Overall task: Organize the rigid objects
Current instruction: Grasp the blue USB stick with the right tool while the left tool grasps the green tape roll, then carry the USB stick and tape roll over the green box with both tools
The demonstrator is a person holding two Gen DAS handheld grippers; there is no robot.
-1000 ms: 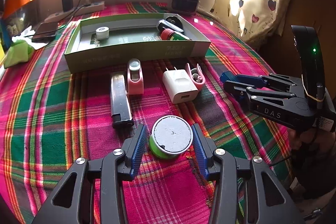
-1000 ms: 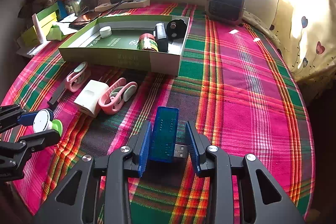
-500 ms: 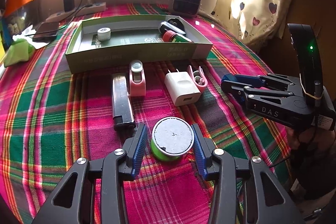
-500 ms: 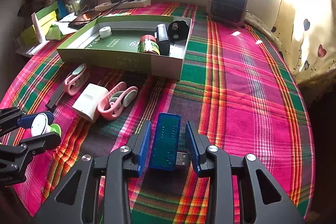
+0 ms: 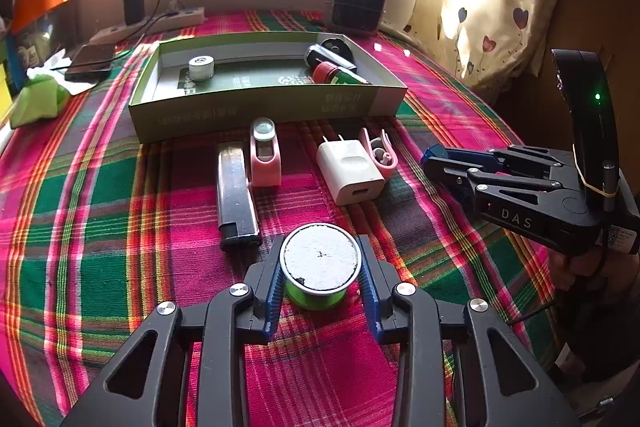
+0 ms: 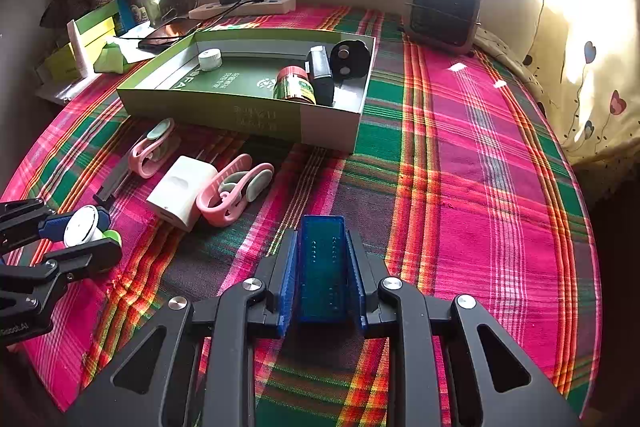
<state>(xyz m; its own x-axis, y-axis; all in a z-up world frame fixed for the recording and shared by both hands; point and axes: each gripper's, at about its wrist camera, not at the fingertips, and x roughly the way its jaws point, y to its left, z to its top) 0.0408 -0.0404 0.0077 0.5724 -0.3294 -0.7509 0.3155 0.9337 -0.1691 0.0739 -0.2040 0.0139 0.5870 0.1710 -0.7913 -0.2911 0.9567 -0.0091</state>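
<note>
The left gripper (image 5: 320,279) pinches a green spool (image 5: 319,269) with a white, grainy round cap, pads against its sides, over the plaid cloth (image 5: 120,227). The right gripper (image 6: 322,275) clamps a translucent blue rectangular adapter (image 6: 322,267); its rear end is hidden between the fingers. The green cardboard tray (image 6: 224,107) lies at eleven o'clock from that gripper.

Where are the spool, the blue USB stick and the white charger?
spool (image 5: 320,258), left wrist view, white top face
blue USB stick (image 6: 323,259), right wrist view, top face
white charger (image 5: 349,169), left wrist view, top face
</note>
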